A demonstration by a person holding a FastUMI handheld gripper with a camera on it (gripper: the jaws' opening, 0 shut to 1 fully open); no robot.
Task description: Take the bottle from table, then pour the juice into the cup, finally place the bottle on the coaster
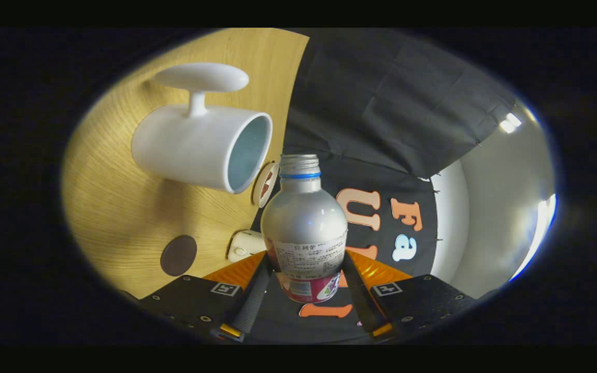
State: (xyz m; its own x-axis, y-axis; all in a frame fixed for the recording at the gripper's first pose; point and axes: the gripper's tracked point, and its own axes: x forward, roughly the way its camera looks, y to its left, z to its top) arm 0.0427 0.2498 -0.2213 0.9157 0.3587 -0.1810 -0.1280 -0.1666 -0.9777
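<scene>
recording booth | black cloth wall (381,103) | wood-grain table (117,207)

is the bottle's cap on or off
Off: the silver bottle with a pink label, clamped between the tool's fingers, shows a bare threaded neck and open mouth.

— How is the light where I'm holding my gripper (303,282)?

— Warm and fairly bright on the wooden table (122,207); dim on the black cloth wall (381,103). Two ceiling lamps (510,123) blow out to white glare, and another bright streak sits beyond them.

— Shadows?

— Soft ones under the white cup (200,150). The bottle (303,223), pressed between my fingers, carries a gentle sheen.

— Sharpness?

— The centre is crisp. Fisheye bending curves the table's edge, and the rim fades soft and dark.
</scene>
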